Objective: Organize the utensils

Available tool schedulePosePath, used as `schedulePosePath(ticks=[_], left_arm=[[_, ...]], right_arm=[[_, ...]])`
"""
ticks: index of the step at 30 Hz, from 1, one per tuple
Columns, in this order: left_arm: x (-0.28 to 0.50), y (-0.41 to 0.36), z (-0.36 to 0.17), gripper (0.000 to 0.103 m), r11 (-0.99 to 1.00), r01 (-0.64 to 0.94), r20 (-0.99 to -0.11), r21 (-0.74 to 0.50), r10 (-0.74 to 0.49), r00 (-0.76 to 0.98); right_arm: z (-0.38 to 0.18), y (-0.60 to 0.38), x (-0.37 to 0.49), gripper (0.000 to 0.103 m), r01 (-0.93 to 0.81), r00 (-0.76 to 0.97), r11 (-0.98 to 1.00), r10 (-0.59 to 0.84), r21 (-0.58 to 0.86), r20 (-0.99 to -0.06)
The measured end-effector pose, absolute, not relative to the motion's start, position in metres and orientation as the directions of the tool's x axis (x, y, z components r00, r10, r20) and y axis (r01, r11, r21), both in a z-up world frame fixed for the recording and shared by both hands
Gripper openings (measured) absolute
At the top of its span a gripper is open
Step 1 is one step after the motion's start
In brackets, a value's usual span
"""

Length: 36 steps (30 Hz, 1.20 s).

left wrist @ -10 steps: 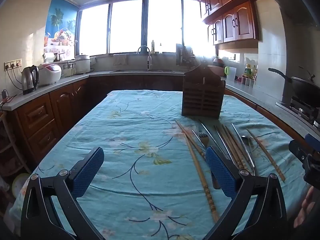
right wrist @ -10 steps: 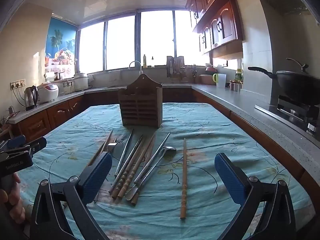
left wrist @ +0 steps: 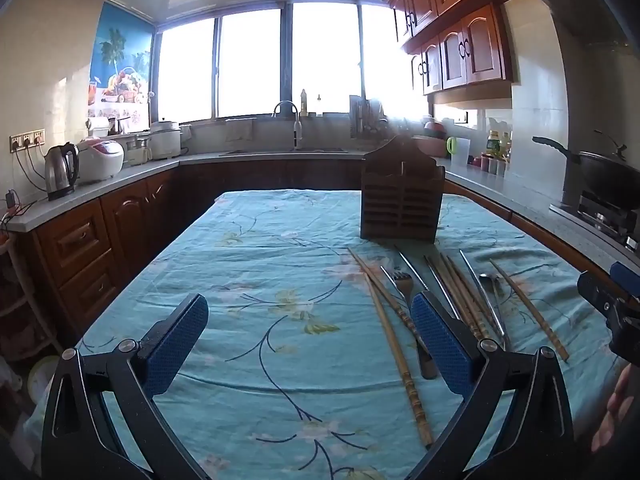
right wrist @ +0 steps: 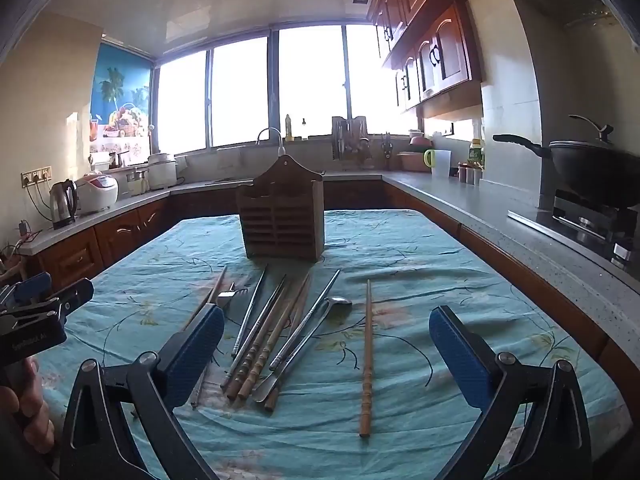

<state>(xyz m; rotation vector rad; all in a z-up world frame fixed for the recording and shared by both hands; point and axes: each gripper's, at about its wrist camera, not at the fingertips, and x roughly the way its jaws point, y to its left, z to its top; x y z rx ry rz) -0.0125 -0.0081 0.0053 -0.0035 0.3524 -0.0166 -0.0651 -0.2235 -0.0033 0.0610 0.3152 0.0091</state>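
right wrist view: right gripper [right wrist: 326, 354] spread wide, empty, above chopsticks [right wrist: 366, 360]. utensil holder [right wrist: 282, 220] at 12 o'clock. left gripper [left wrist: 310, 342] likewise spread; fork [left wrist: 404, 284] apparently beside its right finger.

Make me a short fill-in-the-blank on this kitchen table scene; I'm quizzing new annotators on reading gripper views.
1. Both the left gripper and the right gripper are ____.
2. The wooden utensil holder stands ____ on the tablecloth.
3. The spoon lies ____ the holder, not in it.
4. The lone wooden chopstick lies to the ____ of the utensil pile.

Missing words: open; upright; outside; right
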Motion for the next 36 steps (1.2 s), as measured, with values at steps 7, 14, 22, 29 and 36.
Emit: schedulePosePath(ticks=[7, 14, 22, 29, 36], left_arm=[[-0.0142, -0.0096, 0.0059, 0.103, 1.000, 0.012, -0.343, -0.001, -0.011, 0.939], [-0.0166, -0.0100, 0.0061, 0.103, 1.000, 0.013, -0.340, 0.009, -0.010, 0.940], [-0.0160, -0.0085, 0.0070, 0.103, 1.000, 0.013, -0.343, -0.001, -0.013, 0.939], [-0.0154, -0.0076, 0.0069, 0.103, 1.000, 0.015, -0.343, -0.002, -0.015, 0.939], [-0.0158, -0.0087, 0.0059, 0.103, 1.000, 0.018, -0.338, -0.002, -0.017, 0.941]], right_arm=[[-0.0101, -0.2269, -0.0578, 0.103, 0.002, 0.952, 0.997, 0.020, 0.071, -0.304], [-0.0111, -0.2274, -0.0589, 0.103, -0.004, 0.951, 0.996, 0.029, 0.084, -0.307], [-0.0114, -0.2258, -0.0571, 0.103, -0.010, 0.950, 0.996, 0.036, 0.086, -0.311], [-0.0106, -0.2250, -0.0562, 0.103, -0.013, 0.950, 0.996, 0.041, 0.090, -0.310], [-0.0092, -0.2253, -0.0586, 0.103, -0.013, 0.953, 0.995, 0.041, 0.094, -0.301]])
